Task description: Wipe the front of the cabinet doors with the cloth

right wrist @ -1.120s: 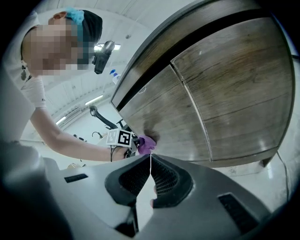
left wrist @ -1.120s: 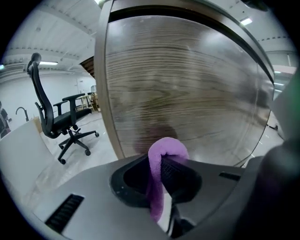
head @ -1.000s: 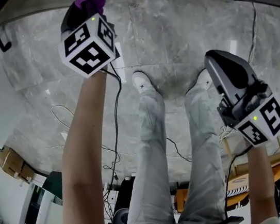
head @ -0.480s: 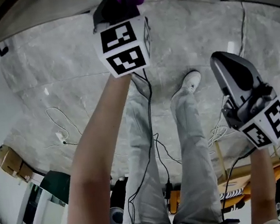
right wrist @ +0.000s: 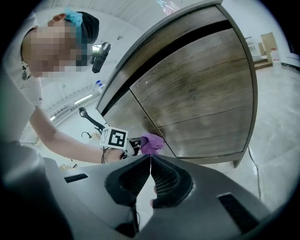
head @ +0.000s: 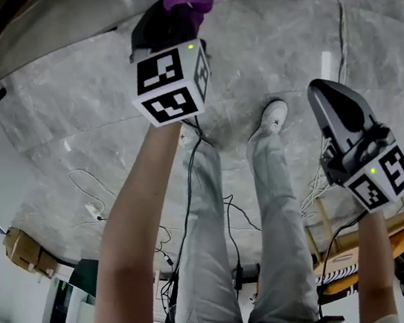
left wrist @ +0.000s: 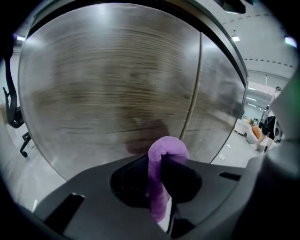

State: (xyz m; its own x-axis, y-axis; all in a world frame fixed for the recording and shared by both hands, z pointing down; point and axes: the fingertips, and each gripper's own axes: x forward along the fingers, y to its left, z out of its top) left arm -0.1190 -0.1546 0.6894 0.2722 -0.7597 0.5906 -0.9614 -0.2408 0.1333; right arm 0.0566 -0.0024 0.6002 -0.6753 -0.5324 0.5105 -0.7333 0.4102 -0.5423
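— Since a second ago our left gripper (left wrist: pixel 158 177) has moved right in the head view, and over the last half second it has slipped back a touch to the left. Our right gripper (right wrist: pixel 150 161) has barely shifted.

— What do the jaws hold?

— Our left jaws are clamped on the purple cloth (left wrist: pixel 168 147), and a fold of it bulges out past the tips. Our right jaws are closed on each other with nothing between them.

— And where is the cloth?

— Low on the cabinet (right wrist: pixel 201 93), right at the seam (left wrist: pixel 191 103) between the two wooden doors. It sits close to the wood with a shadow just behind it. We cannot tell whether it presses on.

— Any containers?

— Both cabinet doors are closed, so we see nothing inside. At the left edge of the head view stands a cardboard box (head: pixel 19 248), and we cannot make out its contents.

— The floor and the room?

— We stand on grey marbled tiles (head: pixel 64 95), with our white shoe (head: pixel 275 113) near the cabinet. Thin cables (head: pixel 91 200) lie loose on the tiles by our legs. Our right gripper view shows a white room with a light strip (right wrist: pixel 84 99) behind us.
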